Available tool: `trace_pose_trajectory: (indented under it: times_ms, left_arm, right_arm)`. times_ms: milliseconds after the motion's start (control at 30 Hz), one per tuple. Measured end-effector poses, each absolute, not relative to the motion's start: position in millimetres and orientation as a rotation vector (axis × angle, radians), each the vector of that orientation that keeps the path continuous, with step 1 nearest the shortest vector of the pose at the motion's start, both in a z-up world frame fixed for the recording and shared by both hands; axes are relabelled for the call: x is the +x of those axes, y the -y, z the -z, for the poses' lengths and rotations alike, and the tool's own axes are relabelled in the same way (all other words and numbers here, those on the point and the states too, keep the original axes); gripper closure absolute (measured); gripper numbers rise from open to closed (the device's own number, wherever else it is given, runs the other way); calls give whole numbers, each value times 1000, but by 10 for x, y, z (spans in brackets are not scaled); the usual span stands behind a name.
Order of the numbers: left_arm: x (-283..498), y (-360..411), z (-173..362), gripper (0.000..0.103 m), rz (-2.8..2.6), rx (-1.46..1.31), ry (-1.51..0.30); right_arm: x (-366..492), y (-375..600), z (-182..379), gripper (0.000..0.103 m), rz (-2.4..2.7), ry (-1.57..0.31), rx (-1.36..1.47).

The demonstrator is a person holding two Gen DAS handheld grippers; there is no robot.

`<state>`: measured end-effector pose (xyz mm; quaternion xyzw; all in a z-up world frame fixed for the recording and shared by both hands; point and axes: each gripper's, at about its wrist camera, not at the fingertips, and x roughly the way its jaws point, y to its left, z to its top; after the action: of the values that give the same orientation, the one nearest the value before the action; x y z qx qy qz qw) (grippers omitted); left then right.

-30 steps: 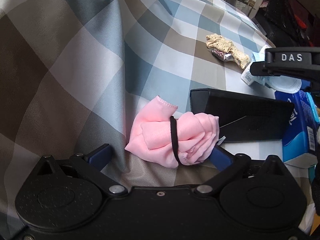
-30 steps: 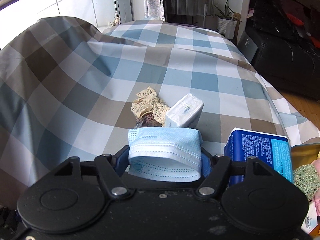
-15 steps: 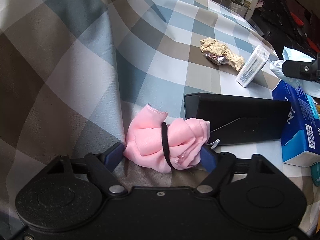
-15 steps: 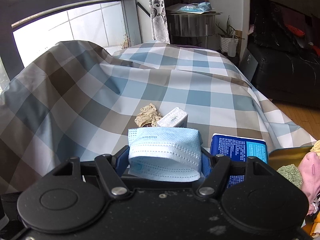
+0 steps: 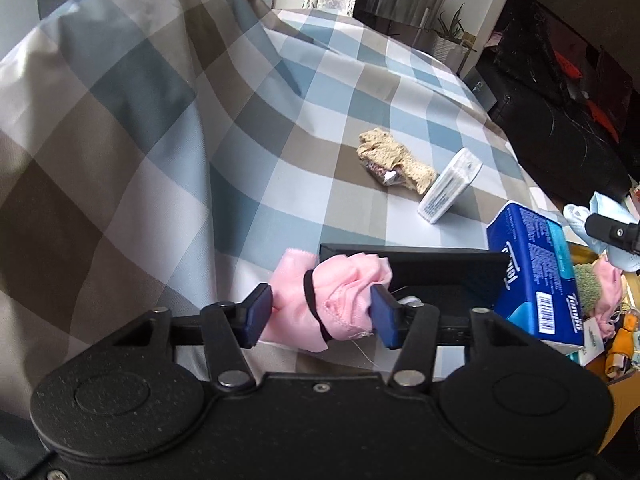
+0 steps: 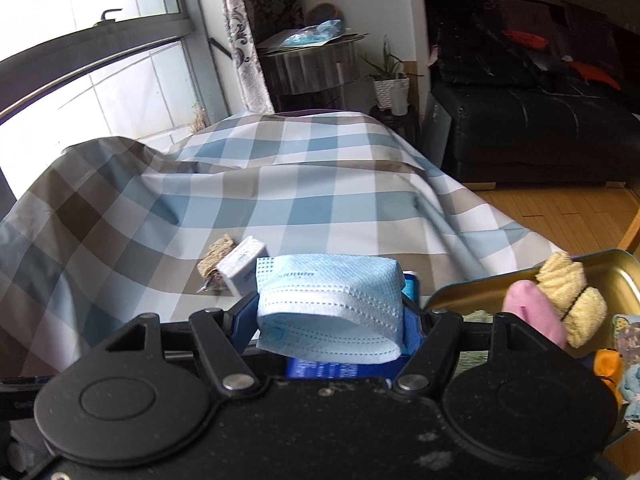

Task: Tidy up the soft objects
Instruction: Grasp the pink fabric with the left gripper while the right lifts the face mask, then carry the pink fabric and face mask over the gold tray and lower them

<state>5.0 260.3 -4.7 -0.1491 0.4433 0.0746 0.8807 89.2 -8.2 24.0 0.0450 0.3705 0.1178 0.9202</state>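
The left tool [image 5: 322,314] was closed on a rolled pink fabric bundle bound by a black elastic band [image 5: 326,300], one blue pad pressed into each end, and the bundle hung clear of the checked blue, white and brown cloth [image 5: 224,128] covering the bench. Just beyond it lay a long black rectangular case [image 5: 432,276], with a blue tissue pack [image 5: 536,272] to its right. Farther off on the cloth were a crumpled beige lace piece [image 5: 390,156] and, just beside it, a small white pocket-tissue packet [image 5: 450,186].

The right tool [image 6: 330,314] was clamped on a folded pale blue pleated face mask [image 6: 330,298], held above the bench. To its right stood a gold metal tin [image 6: 612,268] holding a pink roll [image 6: 532,316] and a yellow fuzzy roll [image 6: 572,292] tied in the middle.

Both held things looked very light and wholly soft. The bundle would squash under the pads, so I judged the hold was best taken across its bulk beside the band, where the folds are thickest; a hold on a loose edge could let it unroll. The mask looked thin and springy and might slip or unfold if loosened, so pinching through all the folded layers seemed safest. The tin looked the likely place for both.
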Motion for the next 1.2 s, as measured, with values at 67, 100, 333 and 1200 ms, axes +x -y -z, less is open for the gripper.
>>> trace_pose_trajectory:
  times_ms: [67, 100, 333, 1200]
  left_arm:
    - [73, -2558, -55, 59, -141, -308, -914]
    - [91, -2529, -102, 59, -133, -305, -911]
    - [163, -2410, -44, 27, -170, -254, -968]
    - [343, -2258, 875, 2, -170, -139, -1123]
  right_arm:
    - [894, 309, -266, 35, -198, -759, 114]
    - [892, 419, -274, 35, -178, -761, 125]
    - [761, 911, -340, 35, -96, -744, 146]
    - [781, 1580, -60, 34, 34, -754, 167]
